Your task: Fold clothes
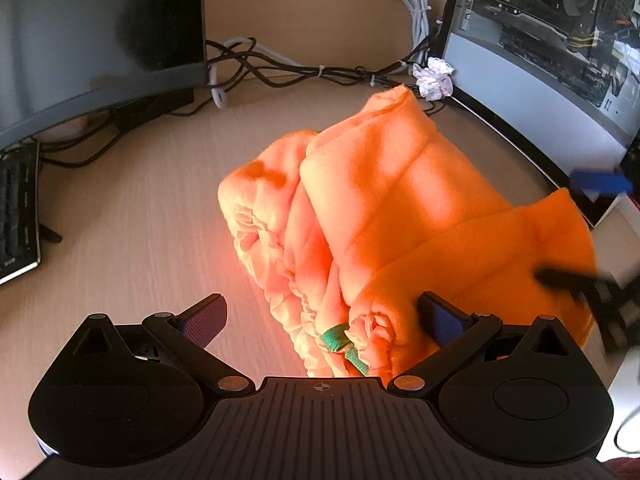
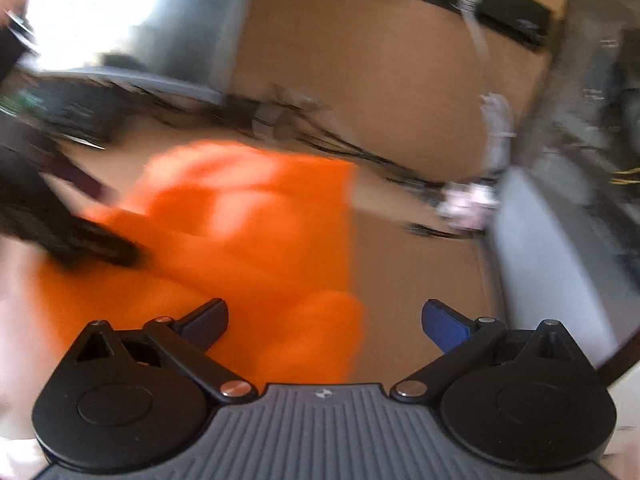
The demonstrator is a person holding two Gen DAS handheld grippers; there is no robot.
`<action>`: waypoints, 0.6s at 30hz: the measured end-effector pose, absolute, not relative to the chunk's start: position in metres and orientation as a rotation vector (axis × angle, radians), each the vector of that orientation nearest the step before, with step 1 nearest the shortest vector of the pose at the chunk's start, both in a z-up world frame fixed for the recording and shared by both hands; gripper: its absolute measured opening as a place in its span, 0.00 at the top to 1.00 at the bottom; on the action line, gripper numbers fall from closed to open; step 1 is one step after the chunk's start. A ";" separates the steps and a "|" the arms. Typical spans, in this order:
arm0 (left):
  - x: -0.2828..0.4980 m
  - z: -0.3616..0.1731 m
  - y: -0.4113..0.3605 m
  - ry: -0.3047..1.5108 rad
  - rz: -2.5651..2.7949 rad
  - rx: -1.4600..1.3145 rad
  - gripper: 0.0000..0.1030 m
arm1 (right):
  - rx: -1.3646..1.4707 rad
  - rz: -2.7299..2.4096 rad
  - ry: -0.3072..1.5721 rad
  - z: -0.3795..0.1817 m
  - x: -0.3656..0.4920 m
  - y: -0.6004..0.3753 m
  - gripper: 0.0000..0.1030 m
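Observation:
An orange fleece garment [image 1: 384, 216] lies folded in a thick bundle on the light wooden table [image 1: 132, 216], with a gathered waistband and a green drawstring [image 1: 344, 346] at its near end. My left gripper [image 1: 322, 318] is open, its fingers straddling that near end without pinching it. The other gripper's dark fingers [image 1: 580, 284] blur across the cloth at the right. In the right wrist view, strongly blurred by motion, the same orange garment [image 2: 240, 232] fills the left-centre. My right gripper [image 2: 325, 322] is open just above the cloth's near right edge, with nothing between its fingers.
A monitor [image 1: 96, 28] and a keyboard [image 1: 18, 208] stand at the left. Tangled cables [image 1: 288, 68] run along the back. An open computer case [image 1: 552, 48] lines the right side, with a crumpled white tissue [image 1: 434, 78] beside it. Bare table [image 2: 416, 268] shows right of the garment.

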State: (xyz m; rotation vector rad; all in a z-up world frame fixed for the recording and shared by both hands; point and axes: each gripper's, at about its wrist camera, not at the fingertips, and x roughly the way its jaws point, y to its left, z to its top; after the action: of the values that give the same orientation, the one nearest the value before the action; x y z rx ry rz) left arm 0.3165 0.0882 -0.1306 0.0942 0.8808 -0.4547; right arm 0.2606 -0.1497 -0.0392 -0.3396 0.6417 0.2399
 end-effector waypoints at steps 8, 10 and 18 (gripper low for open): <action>0.322 -0.137 0.096 0.934 -0.461 0.022 0.00 | -0.560 0.337 0.611 -0.046 0.244 -0.122 0.00; 0.325 -0.140 0.100 0.960 -0.463 -0.021 0.00 | -0.566 0.417 0.583 -0.030 0.236 -0.121 0.00; 0.326 -0.143 0.105 0.978 -0.463 -0.083 0.00 | -0.627 0.711 0.658 -0.045 0.211 -0.098 0.10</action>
State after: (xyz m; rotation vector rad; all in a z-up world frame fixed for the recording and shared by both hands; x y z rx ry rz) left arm 0.3258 0.1051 -0.1433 -0.0830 0.9775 -0.4627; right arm 0.2113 -0.0977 -0.0448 -0.6274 0.6575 0.7112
